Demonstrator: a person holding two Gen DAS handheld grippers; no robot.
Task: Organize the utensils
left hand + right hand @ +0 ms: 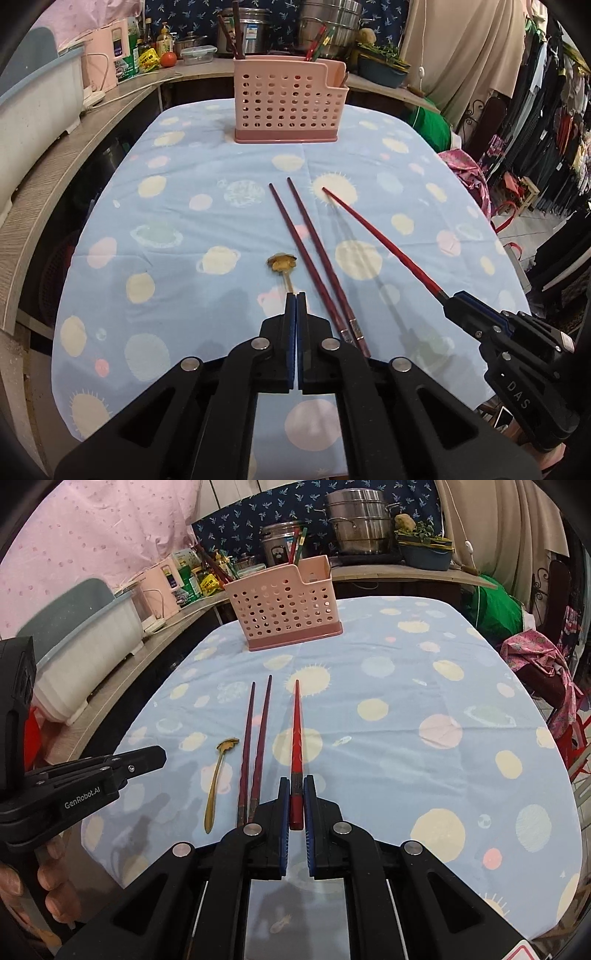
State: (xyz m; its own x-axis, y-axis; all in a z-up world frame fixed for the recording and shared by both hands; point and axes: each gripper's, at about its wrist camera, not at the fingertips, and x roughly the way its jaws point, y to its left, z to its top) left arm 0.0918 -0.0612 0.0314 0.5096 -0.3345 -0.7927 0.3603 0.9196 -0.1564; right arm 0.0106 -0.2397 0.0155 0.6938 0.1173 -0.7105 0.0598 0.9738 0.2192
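Note:
My right gripper [296, 780] is shut on the thick end of a red chopstick [296, 731]. In the left wrist view this red chopstick [380, 240] slants up off the cloth from the right gripper [452, 301], casting a shadow. My left gripper [296, 295] is shut just above the handle of a gold spoon [282, 262]. In the right wrist view the whole spoon [229, 744] lies free on the cloth, and the left gripper [162, 757] sits apart from it. Two dark maroon chopsticks [313, 236] [261, 746] lie side by side between spoon and red chopstick. A pink perforated holder [288, 99] [284, 605] stands at the far end.
The table carries a blue planet-print cloth [184, 221] [406, 738]. A wooden counter [55, 177] curves along the left and back with a grey tub [33, 110], bottles and steel pots [358, 520]. Clothes hang at the right. A person's hand [48, 886] holds the left gripper.

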